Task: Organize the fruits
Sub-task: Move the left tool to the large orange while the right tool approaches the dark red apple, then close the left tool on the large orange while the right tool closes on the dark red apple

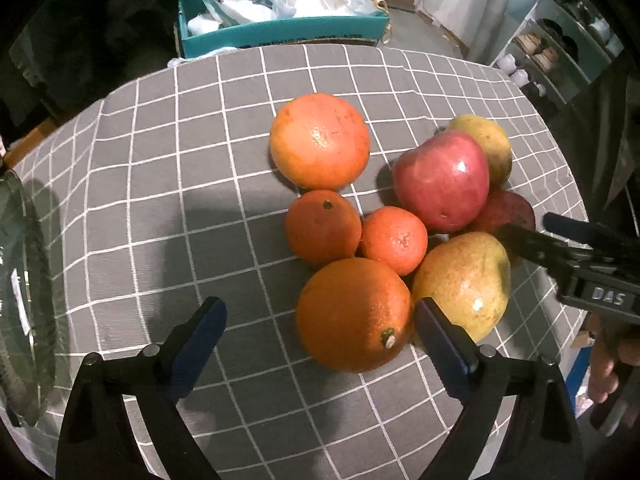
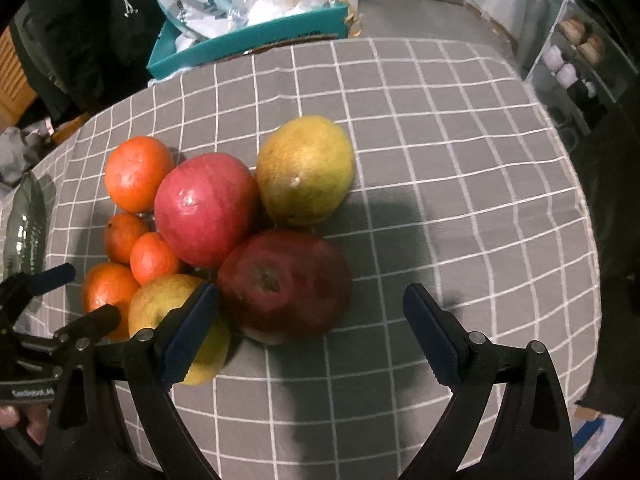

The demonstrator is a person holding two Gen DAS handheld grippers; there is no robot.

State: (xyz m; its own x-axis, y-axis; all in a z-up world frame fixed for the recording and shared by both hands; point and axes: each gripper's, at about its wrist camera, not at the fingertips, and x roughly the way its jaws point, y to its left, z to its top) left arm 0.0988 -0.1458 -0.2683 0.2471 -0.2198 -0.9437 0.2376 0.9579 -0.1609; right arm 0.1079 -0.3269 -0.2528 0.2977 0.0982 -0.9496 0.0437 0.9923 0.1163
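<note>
Left wrist view: the left hand-held gripper (image 1: 320,320) points steeply down at a cluster of fruit on a tabletop (image 1: 160,200) covered in grey checked cloth. Its jaws are spread and pinch nothing. A large orange (image 1: 354,314) lies between the fingertips, close against the right finger and well clear of the left one. Its stem end faces toward the camera and slightly right; the fruit is nearly round, with no clear long axis.

Just beyond it sit two small oranges (image 1: 323,227), a big orange (image 1: 319,141) farther off, and a red apple (image 1: 442,180). A mango (image 1: 464,286) lies just outside the right finger, its long axis running from near right to far left.

Right wrist view: the right hand-held gripper (image 2: 312,312) is also spread and empty. A dark red apple (image 2: 285,285) sits between its fingertips, tight against the left finger, stem hollow facing up toward the camera. A second mango (image 2: 306,170) stands beyond it.

Risks, as a judgement: the fruits touch one another, so closing on one could nudge its neighbours and set them rolling across the cloth. Each left or right finger may wedge against a mango instead of sliding past. Both grippers work close together and could collide. A glass dish (image 1: 20,300) waits at the far left edge.
</note>
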